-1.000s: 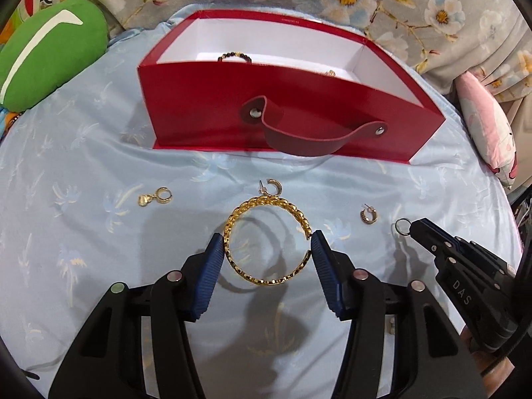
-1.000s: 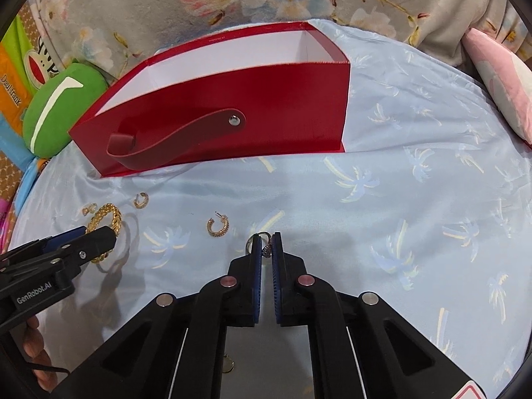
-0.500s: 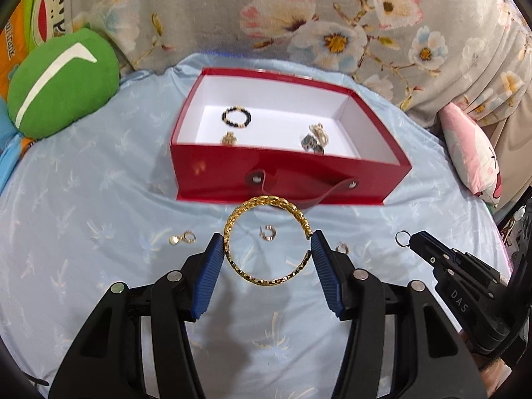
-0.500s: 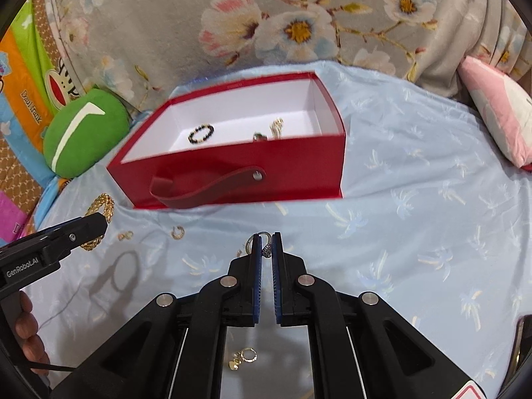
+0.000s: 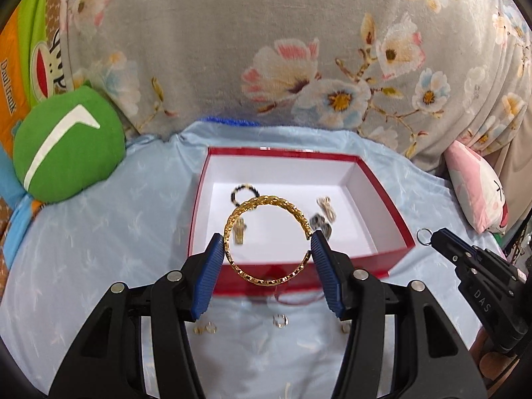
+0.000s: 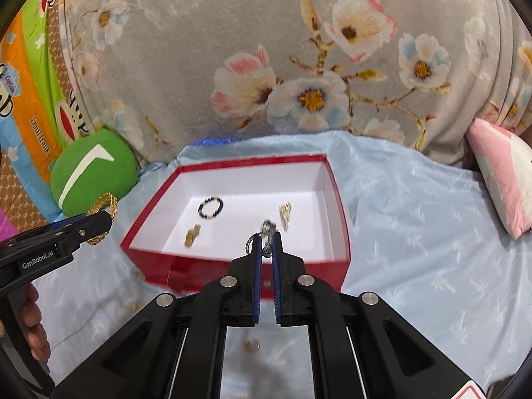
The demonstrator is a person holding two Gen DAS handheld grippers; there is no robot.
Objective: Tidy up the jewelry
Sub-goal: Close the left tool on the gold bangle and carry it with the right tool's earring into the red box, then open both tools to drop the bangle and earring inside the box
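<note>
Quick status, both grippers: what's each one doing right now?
Left gripper: closed on the gold chain bracelet.
Right gripper: closed on a small silver ring.

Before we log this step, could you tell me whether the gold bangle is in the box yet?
Not yet: the bangle is held in the air between the left fingers.

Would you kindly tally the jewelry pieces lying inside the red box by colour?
Gold: 2 (left gold piece, right gold piece)
Black: 1 (beaded bracelet)
Dark silvery: 1 (blurred dark piece)
Total: 4
</note>
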